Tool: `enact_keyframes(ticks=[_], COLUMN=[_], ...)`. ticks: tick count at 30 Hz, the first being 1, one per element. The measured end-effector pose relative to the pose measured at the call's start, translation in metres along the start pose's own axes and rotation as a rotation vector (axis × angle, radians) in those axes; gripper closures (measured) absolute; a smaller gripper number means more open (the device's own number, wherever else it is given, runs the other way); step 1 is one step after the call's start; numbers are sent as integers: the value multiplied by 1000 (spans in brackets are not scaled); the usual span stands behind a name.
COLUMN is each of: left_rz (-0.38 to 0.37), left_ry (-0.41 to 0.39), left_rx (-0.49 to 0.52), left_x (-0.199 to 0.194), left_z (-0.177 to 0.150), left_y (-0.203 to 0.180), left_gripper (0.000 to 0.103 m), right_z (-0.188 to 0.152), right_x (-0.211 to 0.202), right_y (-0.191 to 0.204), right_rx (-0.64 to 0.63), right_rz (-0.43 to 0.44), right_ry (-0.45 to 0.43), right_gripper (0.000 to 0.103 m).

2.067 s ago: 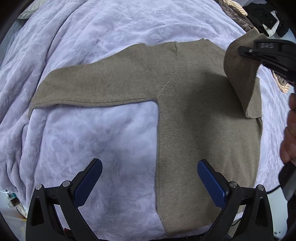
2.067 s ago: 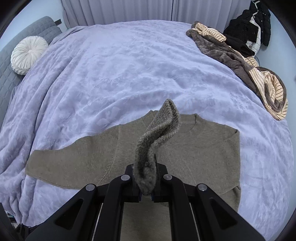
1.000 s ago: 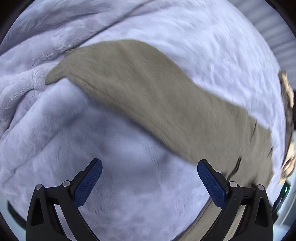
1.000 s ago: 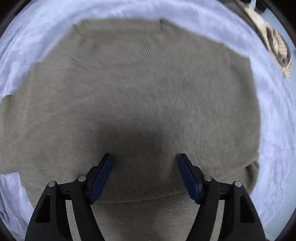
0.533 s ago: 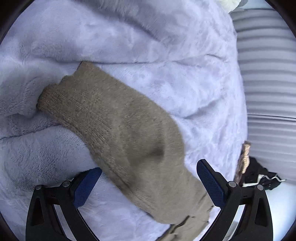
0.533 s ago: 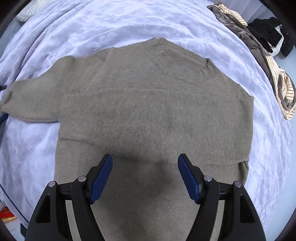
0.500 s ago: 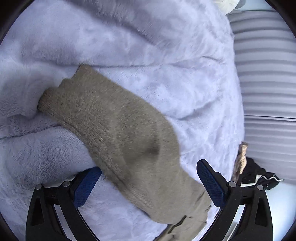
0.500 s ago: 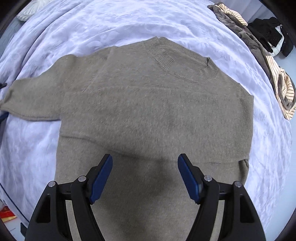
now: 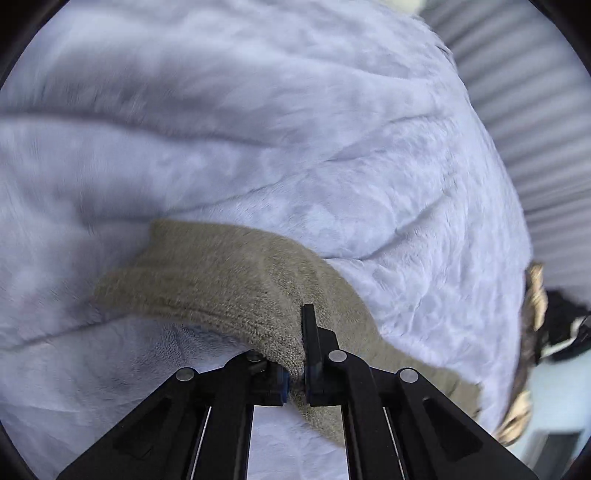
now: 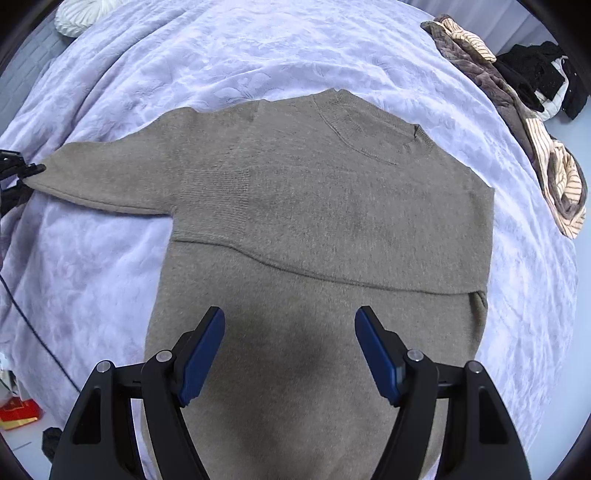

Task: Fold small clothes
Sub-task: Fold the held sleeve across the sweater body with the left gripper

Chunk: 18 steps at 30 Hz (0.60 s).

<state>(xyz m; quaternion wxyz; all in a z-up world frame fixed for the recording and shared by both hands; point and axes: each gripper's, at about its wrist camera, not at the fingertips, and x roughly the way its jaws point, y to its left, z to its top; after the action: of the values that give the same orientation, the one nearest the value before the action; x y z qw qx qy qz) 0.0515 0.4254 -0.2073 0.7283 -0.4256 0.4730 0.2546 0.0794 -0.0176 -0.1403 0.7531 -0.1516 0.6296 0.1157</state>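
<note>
An olive-brown knit sweater [image 10: 317,221] lies flat on the lilac blanket, neck away from me. Its right sleeve is folded across the chest. Its left sleeve [image 10: 110,177] stretches out to the left. My left gripper [image 9: 295,376] is shut on the cuff end of that sleeve [image 9: 229,288], lifting it slightly off the blanket; it also shows at the left edge of the right wrist view [image 10: 18,170]. My right gripper [image 10: 290,354] is open and empty, hovering over the sweater's lower body.
The lilac blanket [image 10: 258,55] covers the bed. A heap of brown, striped and black clothes [image 10: 524,96] lies at the far right. A round white cushion [image 10: 77,14] sits at the far left. A red object [image 10: 18,413] lies on the floor at lower left.
My left gripper has closed on the sleeve cuff, which lay between its open fingers half a second ago. My right gripper stays open and has pulled back slightly.
</note>
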Motion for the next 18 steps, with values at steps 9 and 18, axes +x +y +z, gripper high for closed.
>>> enact_keyframes(ticks=[9, 18], left_rz=[258, 356], left_ry=[-43, -54], left_rx=[342, 449], left_x=[-24, -33], left_z=[-40, -86], left_y=[-89, -142], left_gripper=[97, 97], right_z=[-21, -26], right_x=[-30, -60], right_y=[-16, -56], right_rx=[39, 104], right_rz=[6, -9], right_ry=[-15, -76], right_gripper=[28, 28])
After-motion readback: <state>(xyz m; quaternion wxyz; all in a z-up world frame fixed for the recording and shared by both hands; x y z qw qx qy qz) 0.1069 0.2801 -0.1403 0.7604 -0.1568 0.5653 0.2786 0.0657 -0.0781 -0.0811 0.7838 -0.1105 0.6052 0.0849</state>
